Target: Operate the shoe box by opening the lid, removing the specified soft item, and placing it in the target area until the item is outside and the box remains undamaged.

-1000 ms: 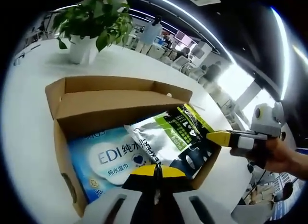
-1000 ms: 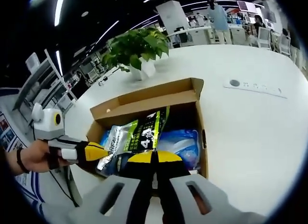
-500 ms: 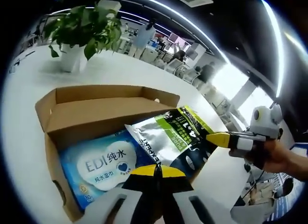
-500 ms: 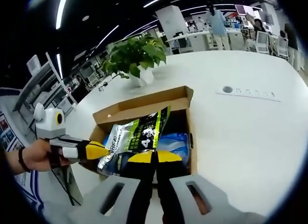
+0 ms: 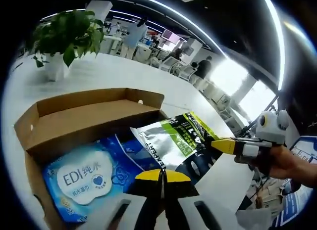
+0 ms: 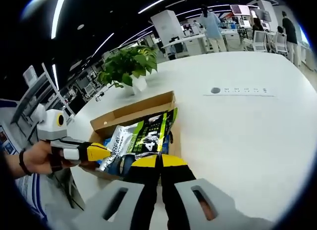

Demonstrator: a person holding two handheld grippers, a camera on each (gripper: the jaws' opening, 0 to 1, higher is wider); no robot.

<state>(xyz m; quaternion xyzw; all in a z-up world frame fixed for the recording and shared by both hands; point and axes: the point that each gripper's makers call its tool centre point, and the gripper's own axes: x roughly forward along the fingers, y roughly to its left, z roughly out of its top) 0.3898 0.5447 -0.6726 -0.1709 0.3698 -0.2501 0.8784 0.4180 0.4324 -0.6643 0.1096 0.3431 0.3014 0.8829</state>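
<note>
1. The shoe box [image 5: 94,116] stands on the white table [image 6: 247,136] with its lid flap [image 5: 96,97] folded back, so I judge the opening step done. No tear or crush shows on the cardboard that is visible.

2. The soft item, a silver, green and black pouch [image 5: 178,143], is raised at a slant. In the left gripper view its upper end pokes past the box's near wall while its lower end is down among the contents. It is therefore partly out, not clear of the box.

3. The left gripper [image 5: 161,178] has its yellow-tipped fingers drawn together at the pouch's lower edge. They look pinched on the pouch, though the contact itself is hidden behind the tips.

4. The right gripper [image 6: 159,163] has its fingers equally narrow, shut on the pouch's near edge as far as I can judge. In the left gripper view its yellow tip [image 5: 223,145] meets the pouch's far corner.

5. A blue pack of wet wipes [image 5: 86,173] lies flat on the box floor, under and beside the pouch, and looks untouched.

6. What is left: lift the pouch fully clear, carry it over the table to the target area, and let go. No marked target area shows. A potted plant [image 6: 130,67] stands beyond the box.
</note>
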